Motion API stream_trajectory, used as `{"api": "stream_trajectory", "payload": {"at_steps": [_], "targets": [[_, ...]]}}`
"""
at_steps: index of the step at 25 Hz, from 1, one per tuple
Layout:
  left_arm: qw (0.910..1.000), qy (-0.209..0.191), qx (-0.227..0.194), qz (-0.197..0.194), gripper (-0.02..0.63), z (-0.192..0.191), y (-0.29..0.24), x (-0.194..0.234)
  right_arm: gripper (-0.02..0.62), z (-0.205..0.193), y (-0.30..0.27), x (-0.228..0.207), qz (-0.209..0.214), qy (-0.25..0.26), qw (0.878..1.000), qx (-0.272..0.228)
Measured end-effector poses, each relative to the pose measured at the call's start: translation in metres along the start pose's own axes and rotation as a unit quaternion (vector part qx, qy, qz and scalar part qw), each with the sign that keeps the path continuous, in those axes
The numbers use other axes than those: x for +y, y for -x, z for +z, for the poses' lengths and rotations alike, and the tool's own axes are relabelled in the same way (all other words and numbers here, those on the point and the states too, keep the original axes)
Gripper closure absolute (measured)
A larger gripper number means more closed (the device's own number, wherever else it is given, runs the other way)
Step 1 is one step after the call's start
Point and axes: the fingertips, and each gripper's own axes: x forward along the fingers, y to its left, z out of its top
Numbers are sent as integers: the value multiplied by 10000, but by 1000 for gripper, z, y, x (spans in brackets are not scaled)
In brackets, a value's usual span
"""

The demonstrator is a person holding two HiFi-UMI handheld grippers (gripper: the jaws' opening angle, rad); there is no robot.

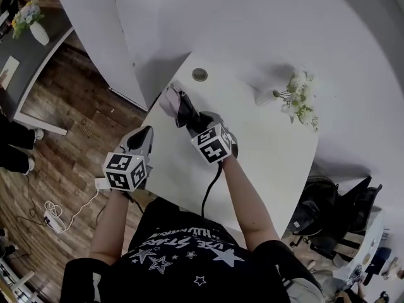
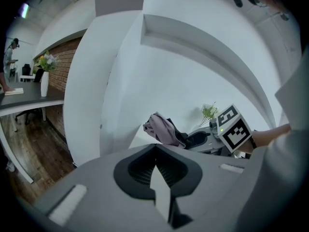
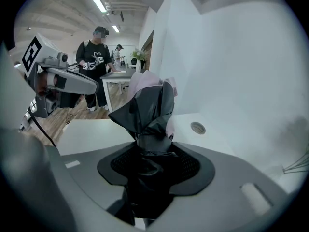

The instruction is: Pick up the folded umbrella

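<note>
The folded umbrella [image 1: 178,105] is a bundle of black and pale lilac fabric. My right gripper [image 1: 191,122] is shut on its lower black part and holds it a little above the white table [image 1: 265,156]. In the right gripper view the umbrella [image 3: 147,105] stands up out of the right gripper [image 3: 147,153], and its fabric fills the gap between the pads. My left gripper [image 1: 144,135] hovers off the table's left edge, shut on nothing. From the left gripper [image 2: 155,153] the umbrella [image 2: 163,128] shows ahead to the right.
A small bunch of white flowers [image 1: 300,100] lies at the table's far right. A round cable grommet [image 1: 199,74] sits near the far edge. White curved walls stand behind the table. A black cable [image 1: 208,194] hangs from the right gripper. Other people [image 3: 99,57] stand at a far desk.
</note>
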Motion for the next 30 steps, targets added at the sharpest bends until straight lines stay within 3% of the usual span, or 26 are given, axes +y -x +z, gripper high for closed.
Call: {"api": "stream_trajectory", "payload": {"at_steps": [15, 30], "targets": [[9982, -133, -432, 383, 603, -9, 54, -71, 370, -26, 89, 8, 67, -17, 9980, -621], [9942, -240, -766, 711, 603, -54, 124, -158, 368, -85, 181, 41, 119, 20, 9937, -1111]]}}
